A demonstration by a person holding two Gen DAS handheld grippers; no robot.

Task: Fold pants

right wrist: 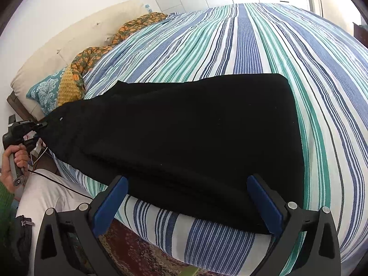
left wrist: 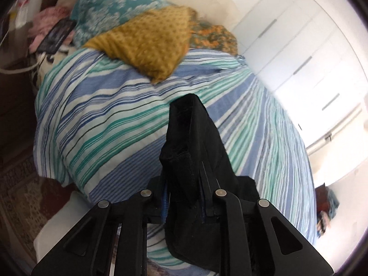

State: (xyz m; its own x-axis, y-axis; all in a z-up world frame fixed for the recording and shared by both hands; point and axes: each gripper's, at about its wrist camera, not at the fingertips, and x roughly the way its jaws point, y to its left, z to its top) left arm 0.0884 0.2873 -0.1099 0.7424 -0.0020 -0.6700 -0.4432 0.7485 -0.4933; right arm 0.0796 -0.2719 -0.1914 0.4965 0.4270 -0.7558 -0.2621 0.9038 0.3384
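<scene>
Right gripper [right wrist: 187, 203]: wide apart, blue pads [right wrist: 111, 203] at either side of the near edge of the pants, not pressing on the cloth; nothing gripped.
Left gripper [left wrist: 184, 161]: narrowed onto a bunched end of the black fabric, which stands up between the fingers and drapes over them; seen in the right wrist view as a black device [right wrist: 34, 126] at the far left, pinching the tapered end of the cloth.
Hand [right wrist: 16, 161]: wrapped round the left gripper's handle, green sleeve at the wrist, beside the bed's edge.
Pants [right wrist: 184, 138]: black, lying on the near part of the bed, close to its edge.
Long axis: roughly along the bed's near edge, running left to right in the right wrist view.
Pointing: narrow end towards the left and lifted off the cover at the left gripper; broad, squared end to the right, flat on the cover.
Bedspread [right wrist: 253, 46]: blue, teal and white stripes, stretching beyond the pants across the bed.
Rug [right wrist: 138, 253]: dark red patterned, on the floor below the near edge.
Mustard cushion [left wrist: 149, 43]: on the striped cover, towards the head of the bed.
Teal pillow [left wrist: 115, 7]: patterned, beyond the mustard cushion.
Floral cloth [right wrist: 103, 50]: orange and green, along the head end beside the cream headboard [right wrist: 69, 46].
Wardrobe doors [left wrist: 299, 46]: white, past the far side of the bed.
</scene>
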